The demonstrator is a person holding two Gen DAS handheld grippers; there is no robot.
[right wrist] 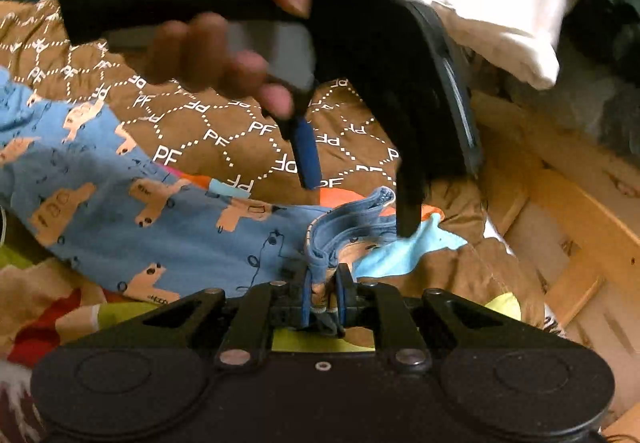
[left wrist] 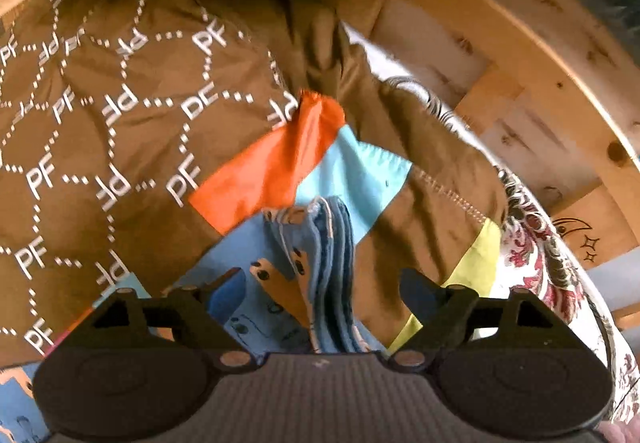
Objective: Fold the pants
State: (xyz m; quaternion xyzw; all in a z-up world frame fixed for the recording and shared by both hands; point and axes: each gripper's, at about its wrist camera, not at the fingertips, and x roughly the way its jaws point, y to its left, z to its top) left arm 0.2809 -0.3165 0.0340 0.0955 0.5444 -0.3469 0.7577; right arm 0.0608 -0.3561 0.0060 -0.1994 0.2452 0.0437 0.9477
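blue cotton pants (right wrist: 132, 199), printed with little tan shapes, are lying across a brown quilt (left wrist: 120, 115) with a white dotted pattern, on a bed with a wooden frame (left wrist: 552, 75). the right gripper (right wrist: 324, 289) is pinching the bunched waistband (right wrist: 352, 215) between nearly closed jaws, probably pinning the layers together so the edge is not sliding apart. the left gripper (left wrist: 322, 283) is hanging over the same bunched edge with its jaws spread wide and gripping nothing; in the right wrist view its blue-padded fingers (right wrist: 306, 155) are straddling the waistband from above, one tip sitting just beside it. it looks to be lining up for a second grip, so the pants can be lifted evenly and folded over themselves.
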